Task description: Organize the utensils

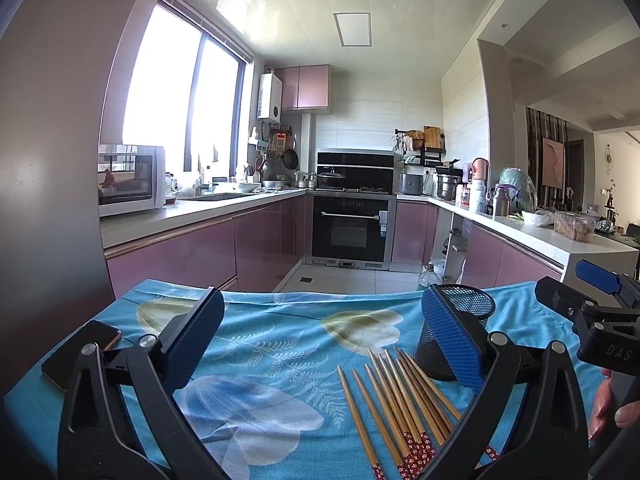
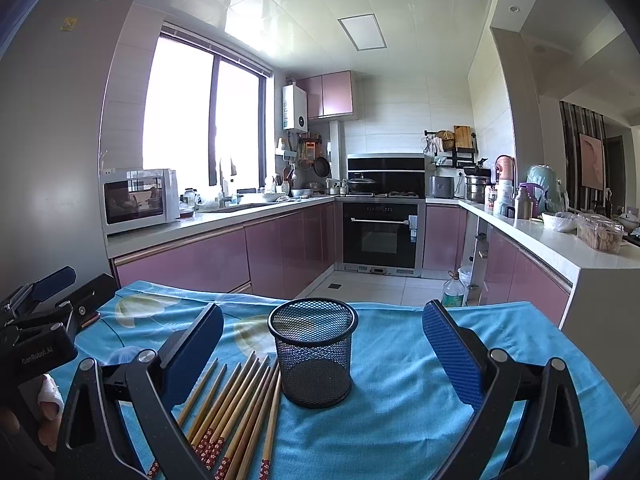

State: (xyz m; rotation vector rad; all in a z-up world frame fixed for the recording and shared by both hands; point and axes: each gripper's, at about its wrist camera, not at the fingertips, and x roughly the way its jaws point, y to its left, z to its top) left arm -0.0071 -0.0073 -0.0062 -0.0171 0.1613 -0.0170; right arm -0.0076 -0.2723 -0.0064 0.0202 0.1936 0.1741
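**Two open grippers hovering over chopsticks and a mesh cup on a blue cloth**

A black wire-mesh cup (image 2: 313,352) is standing upright on a table covered by a turquoise cloth (image 2: 400,400) printed with pale flowers and fern leaves; this cup is serving as the landmark for everything below.

A fanned row of bamboo chopsticks (image 2: 236,408) is lying flat on the cloth just left of the cup, tips pointing toward it and the nearest tips almost touching its base; their near ends are showing red bands with small white blossoms.

The right gripper (image 2: 322,354) is hanging in front of the cup with its blue-padded fingers (image 2: 450,350) spread wide, holding nothing; the cup is sitting between them, apart from both pads. The left gripper (image 1: 320,344) is hovering left of the cup, over the chopsticks, its fingers (image 1: 192,340) equally wide apart and empty; its right pad is overlapping the cup in the left wrist view.

A dark phone (image 1: 80,352) is lying on the cloth well to the left of the cup, near the table's edge.

Readable writing: the letters "DAS" are showing on the right gripper's body in the left wrist view; "GenRoboLAI", or something close to it, is showing on the left gripper's body in the right wrist view.

Beyond the cup, a kitchen with glossy pink cabinets (image 2: 288,248), a white microwave (image 2: 138,200) and a black built-in oven (image 2: 380,236) is filling the background.
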